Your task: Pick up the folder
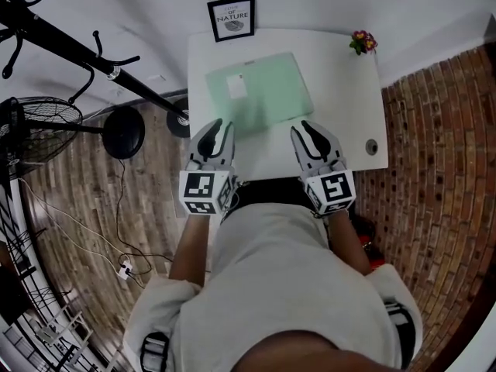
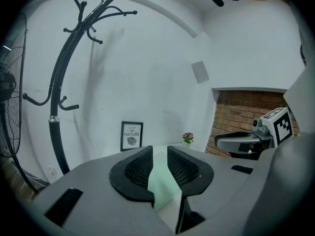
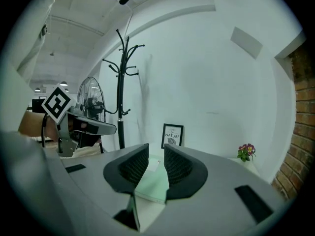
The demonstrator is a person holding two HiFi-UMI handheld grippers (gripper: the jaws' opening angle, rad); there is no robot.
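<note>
At mid-frame, our left hand-held gripper [image 1: 220,124] and right hand-held gripper [image 1: 305,125], both slightly spread and empty, hover at the near edge of the flat pale-green folder [image 1: 260,93]; we should pinch it squarely.

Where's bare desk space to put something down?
Biggest bare patch: right of the folder, between the flowers and the cable hole. Also the near strip between left tongs and right tongs. Crowded: the table's thin left margin beside the folder, and by the framed print.

Green folder [image 1: 260,93] flat on white table [image 1: 345,111], framed picture [image 1: 232,18] behind
</note>
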